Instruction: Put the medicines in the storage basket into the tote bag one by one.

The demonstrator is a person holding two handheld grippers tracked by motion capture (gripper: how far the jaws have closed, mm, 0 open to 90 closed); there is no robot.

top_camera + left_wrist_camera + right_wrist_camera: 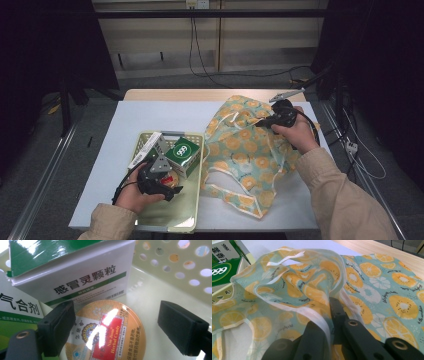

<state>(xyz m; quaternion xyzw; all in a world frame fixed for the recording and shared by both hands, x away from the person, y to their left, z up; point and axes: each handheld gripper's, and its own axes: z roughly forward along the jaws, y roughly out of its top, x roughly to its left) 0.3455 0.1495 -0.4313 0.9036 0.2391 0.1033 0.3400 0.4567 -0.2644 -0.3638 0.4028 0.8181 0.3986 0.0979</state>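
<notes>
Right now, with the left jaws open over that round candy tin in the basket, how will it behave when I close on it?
The candy tin looks rigid, so it should not crush. Its glossy lid may be slippery. It lies flat against the green and white box, so it probably won't roll, but may slide across the basket floor.

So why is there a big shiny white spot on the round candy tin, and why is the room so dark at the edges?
In the left gripper view, lamp glare washes out part of the candy tin lid and the top of the green and white box. In the high view, light falls on the table while the room's sides stay nearly black. In the right gripper view, the printed bag is fairly sharp; the near jaws look soft.
</notes>
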